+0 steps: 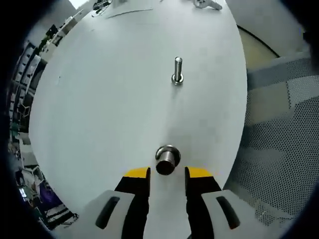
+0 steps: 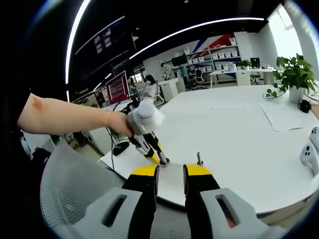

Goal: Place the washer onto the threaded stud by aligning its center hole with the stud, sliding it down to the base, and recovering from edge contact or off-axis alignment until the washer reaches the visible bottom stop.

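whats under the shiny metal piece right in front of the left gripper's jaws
The metal piece rests on the bare white table, just ahead of the left gripper. Its underside and contact patch are hidden.

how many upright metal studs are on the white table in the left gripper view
2. A slim silver threaded stud stands upright farther out on the round white table. A thicker, short silver cylinder with a dark hollow top stands just ahead of the open left gripper.

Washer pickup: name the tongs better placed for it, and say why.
Left. The left tongs are open, low over the white table, with the washer just ahead of their tips and the threaded stud straight beyond. The right tongs hang back past the table edge.
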A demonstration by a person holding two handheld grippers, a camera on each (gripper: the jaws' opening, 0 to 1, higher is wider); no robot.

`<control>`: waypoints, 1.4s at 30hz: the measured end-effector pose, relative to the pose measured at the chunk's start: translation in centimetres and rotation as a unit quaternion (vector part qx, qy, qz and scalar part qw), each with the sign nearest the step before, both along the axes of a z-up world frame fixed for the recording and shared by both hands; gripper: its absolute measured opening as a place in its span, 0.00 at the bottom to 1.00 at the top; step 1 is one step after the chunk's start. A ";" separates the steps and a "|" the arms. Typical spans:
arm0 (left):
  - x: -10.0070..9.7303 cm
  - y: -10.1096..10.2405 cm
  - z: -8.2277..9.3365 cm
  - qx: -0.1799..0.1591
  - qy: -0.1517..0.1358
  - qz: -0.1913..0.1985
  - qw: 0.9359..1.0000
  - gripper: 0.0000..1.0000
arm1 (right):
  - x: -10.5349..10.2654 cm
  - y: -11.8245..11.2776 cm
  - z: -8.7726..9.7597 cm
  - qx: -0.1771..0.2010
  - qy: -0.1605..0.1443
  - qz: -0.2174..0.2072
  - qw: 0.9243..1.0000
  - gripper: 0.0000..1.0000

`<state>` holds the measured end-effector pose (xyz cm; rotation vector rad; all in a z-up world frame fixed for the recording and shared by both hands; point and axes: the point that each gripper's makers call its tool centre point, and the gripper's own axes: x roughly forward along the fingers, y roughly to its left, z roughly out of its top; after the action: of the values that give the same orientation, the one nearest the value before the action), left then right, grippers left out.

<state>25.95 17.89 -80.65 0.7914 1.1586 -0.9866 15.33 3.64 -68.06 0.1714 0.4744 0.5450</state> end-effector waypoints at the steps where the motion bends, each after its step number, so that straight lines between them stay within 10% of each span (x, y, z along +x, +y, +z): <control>1: -0.2 -0.2 0.9 -0.017 -0.003 0.007 1.000 0.27 | 0.0 0.0 0.0 0.000 -0.001 0.001 1.000 0.22; 10: -3.8 -0.5 11.3 -0.164 -0.060 0.052 0.983 0.27 | -0.1 0.2 -0.1 -0.003 0.005 0.007 1.000 0.22; 16: -7.4 2.0 17.0 -0.256 -0.128 0.102 0.953 0.29 | -0.2 0.3 -0.1 -0.004 0.004 0.012 1.000 0.22; 19: -8.7 3.9 19.2 -0.317 -0.145 0.152 0.925 0.31 | -0.1 0.1 -0.2 -0.007 0.005 0.003 1.000 0.22; 23: -9.1 8.0 21.2 -0.385 -0.220 0.208 0.872 0.35 | 0.0 -0.1 -0.2 -0.005 0.006 -0.006 1.000 0.22; 27: -9.8 11.4 22.3 -0.461 -0.252 0.284 0.802 0.39 | 0.0 -0.2 -0.5 -0.009 0.015 -0.006 1.000 0.22; 31: -10.0 13.4 22.9 -0.471 -0.332 0.297 0.761 0.42 | -0.1 -0.2 -0.7 -0.013 0.022 -0.003 1.000 0.22; 32: -10.1 13.3 22.5 -0.470 -0.337 0.301 0.758 0.43 | -0.1 -0.2 -0.8 -0.013 0.025 -0.003 1.000 0.22; 37: -10.1 12.3 18.7 -0.427 -0.313 0.313 0.788 0.43 | -0.1 -0.6 -0.9 -0.005 0.032 -0.019 0.999 0.23; 40: -10.5 11.7 16.9 -0.429 -0.271 0.336 0.793 0.42 | 0.0 -0.7 -1.0 -0.003 0.032 -0.025 0.999 0.23; 42: -10.4 11.9 16.8 -0.391 -0.302 0.302 0.816 0.40 | 0.0 -0.8 -1.1 -0.002 0.038 -0.029 0.999 0.23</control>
<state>15.59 29.76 -63.87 0.0124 0.3139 -0.5112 15.29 2.81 -69.18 0.2014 0.5431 0.4810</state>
